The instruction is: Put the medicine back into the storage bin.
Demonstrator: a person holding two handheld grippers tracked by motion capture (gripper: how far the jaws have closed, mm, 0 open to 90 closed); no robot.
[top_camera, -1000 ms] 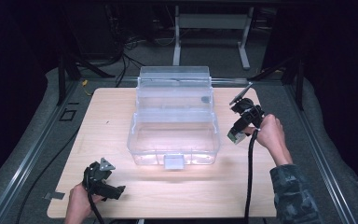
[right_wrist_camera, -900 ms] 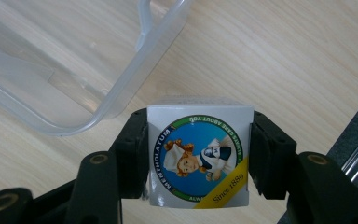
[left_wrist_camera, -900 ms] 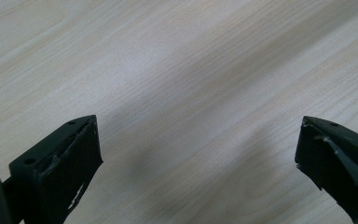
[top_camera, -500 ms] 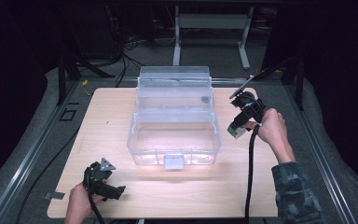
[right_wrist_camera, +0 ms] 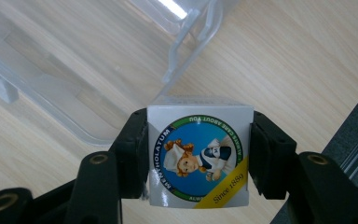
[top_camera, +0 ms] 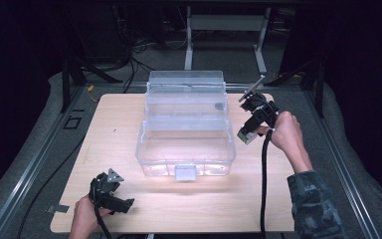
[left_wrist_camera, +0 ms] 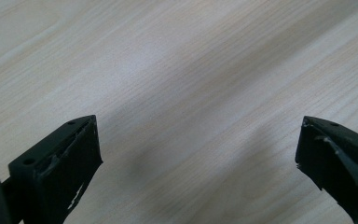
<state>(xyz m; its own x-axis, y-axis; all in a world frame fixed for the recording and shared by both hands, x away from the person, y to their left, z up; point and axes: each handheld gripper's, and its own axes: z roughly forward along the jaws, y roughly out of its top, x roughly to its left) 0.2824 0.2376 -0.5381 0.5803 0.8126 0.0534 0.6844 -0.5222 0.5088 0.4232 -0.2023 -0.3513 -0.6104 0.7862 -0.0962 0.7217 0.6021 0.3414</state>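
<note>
My left gripper (top_camera: 110, 191) rests at seven o'clock on the worktop (top_camera: 114, 149), its fingers (left_wrist_camera: 60, 158) wide over bare wood. At three o'clock my right gripper (right_wrist_camera: 199, 156) holds a small Mentholatum box (right_wrist_camera: 199, 156), pinched on both sides, just beside the clear bin (top_camera: 186, 129) at the centre. To do this well, I would lift the box clear of the bin's right wall before moving inward, keeping it level. The pale wood sits on a grey mat; beyond, at twelve, the room is dark with metal stands.
</note>
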